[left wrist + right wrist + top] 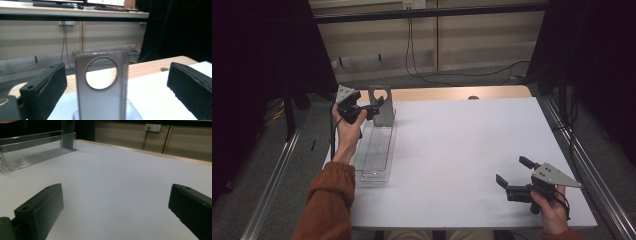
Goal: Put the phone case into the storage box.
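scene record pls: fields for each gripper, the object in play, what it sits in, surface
left gripper: open, jaws either side of the phone case, not closed on it
right gripper: open, holding nothing, low over the near right of the table
phone case: grey, round cutout, upright at the tray's far end
tray: clear plastic, ribbed floor, left side of table
table: white top

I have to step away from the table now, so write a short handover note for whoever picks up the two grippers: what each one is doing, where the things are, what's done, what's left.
Left gripper: open at the table's far left, jaws either side of the grey phone case, not yet closed on it.
The case stands upright at the far end of the clear plastic tray, round camera cutout at the top.
Right gripper: open, holding nothing, over the bare white table near its front right.
Done: left gripper lined up on the case.
Left: probably close on the case and move it.
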Demonstrator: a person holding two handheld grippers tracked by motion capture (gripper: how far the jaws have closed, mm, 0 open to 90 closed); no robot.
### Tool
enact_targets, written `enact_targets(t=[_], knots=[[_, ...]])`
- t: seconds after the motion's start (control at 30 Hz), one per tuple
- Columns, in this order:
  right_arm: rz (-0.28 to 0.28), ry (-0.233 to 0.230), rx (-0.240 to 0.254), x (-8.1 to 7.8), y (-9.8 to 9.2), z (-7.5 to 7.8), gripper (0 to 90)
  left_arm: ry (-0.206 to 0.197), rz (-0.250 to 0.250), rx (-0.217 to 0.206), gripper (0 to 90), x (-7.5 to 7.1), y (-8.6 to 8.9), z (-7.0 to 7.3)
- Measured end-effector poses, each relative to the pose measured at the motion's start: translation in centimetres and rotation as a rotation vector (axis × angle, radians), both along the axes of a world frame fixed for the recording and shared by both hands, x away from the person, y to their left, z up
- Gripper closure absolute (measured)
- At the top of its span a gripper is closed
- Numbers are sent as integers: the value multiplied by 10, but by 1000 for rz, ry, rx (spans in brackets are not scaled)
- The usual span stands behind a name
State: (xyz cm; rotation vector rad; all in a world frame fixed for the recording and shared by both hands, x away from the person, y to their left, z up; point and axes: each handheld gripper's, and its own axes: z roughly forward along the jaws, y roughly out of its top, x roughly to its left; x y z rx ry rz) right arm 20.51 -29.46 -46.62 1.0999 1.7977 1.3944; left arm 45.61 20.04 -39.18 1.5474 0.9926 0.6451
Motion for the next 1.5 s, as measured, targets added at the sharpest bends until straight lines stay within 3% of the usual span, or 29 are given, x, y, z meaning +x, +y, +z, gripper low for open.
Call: enact_targets(t=[0.43, 0.63, 0.87, 0.93, 1.0, 1.1, 1.13, 1.17, 1.23, 1.4, 1.5], knots=[[14, -4, -11, 0, 3, 2, 0, -84, -109, -29, 17, -29, -5, 1], [14, 2, -18, -1, 5, 1, 0, -68, -123, -39, 16, -41, -5, -3], [2, -4, -22, -3, 3, 2, 0, -83, -164, -29, 15, -56, -3, 1], [-5, -1, -18, -3, 3, 2, 0, -111, -212, -48, 15, -63, 0, 2], [-7, -4, -18, -3, 3, 2, 0, -116, -207, -43, 15, -68, 1, 4], [-12, -9, -17, -3, 3, 2, 0, -125, -209, -86, 15, -76, 1, 4], [-15, -6, -11, -3, 3, 3, 0, -124, -224, -62, 15, -77, 4, 4], [-15, -6, -10, -3, 3, 3, 0, -127, -225, -74, 15, -79, 4, 4], [-17, -4, -10, -3, 2, 3, 0, -113, -207, -50, 16, -85, 6, 4], [-19, -8, -10, -3, 2, 3, 0, -98, -224, -82, 20, -98, 9, 3], [-20, -10, -9, -2, 2, 3, 0, -123, -209, -40, 22, -108, 11, 3]])
